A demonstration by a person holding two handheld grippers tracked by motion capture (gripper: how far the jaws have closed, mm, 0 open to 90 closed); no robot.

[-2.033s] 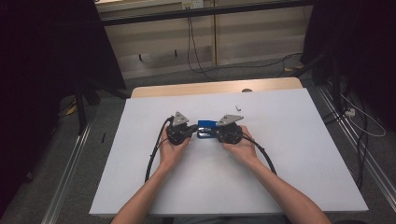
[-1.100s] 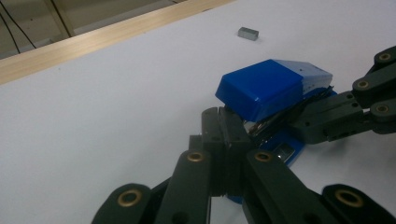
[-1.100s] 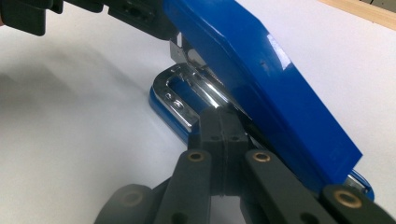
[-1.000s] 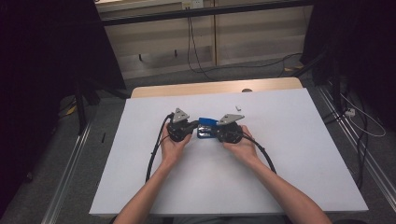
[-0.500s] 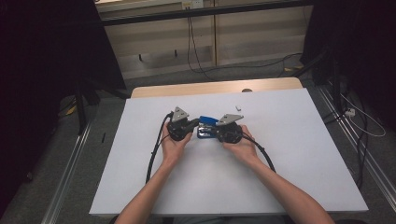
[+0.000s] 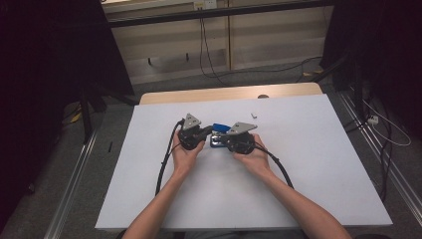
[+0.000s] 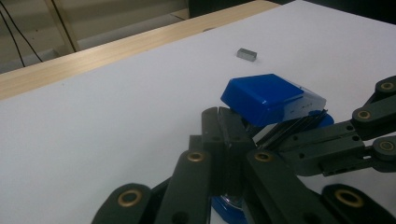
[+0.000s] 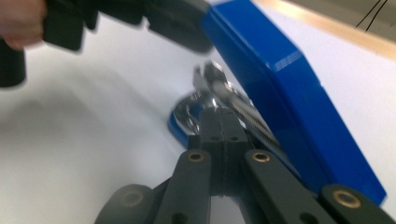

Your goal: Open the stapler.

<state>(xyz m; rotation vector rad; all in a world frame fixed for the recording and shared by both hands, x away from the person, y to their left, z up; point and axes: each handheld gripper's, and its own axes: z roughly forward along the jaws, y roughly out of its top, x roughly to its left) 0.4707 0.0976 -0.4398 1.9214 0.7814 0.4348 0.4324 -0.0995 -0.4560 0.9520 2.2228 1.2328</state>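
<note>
A blue stapler (image 6: 219,128) lies mid-table on the white sheet, hinged open. Its blue lid (image 7: 265,95) stands tilted up off the blue base (image 7: 228,211), and the chrome magazine (image 8: 215,88) is bared. My left gripper (image 6: 208,132) is shut, its tips (image 7: 223,122) tucked under the lid's edge. My right gripper (image 6: 223,141) faces it from the right, its jaws shut (image 8: 219,122) on the near end of the magazine. In the right gripper view the lid (image 8: 289,93) rises to the right and the left gripper (image 8: 140,18) crosses the top.
A small grey metal block (image 7: 246,54) lies on the sheet beyond the stapler (image 6: 254,114). The wooden table edge (image 6: 229,93) runs along the far side. Black cables (image 6: 164,164) trail from both grippers toward the person.
The left gripper has lifted and turned slightly, and the stapler's blue lid stands a little higher off its base. The right gripper has barely moved.
</note>
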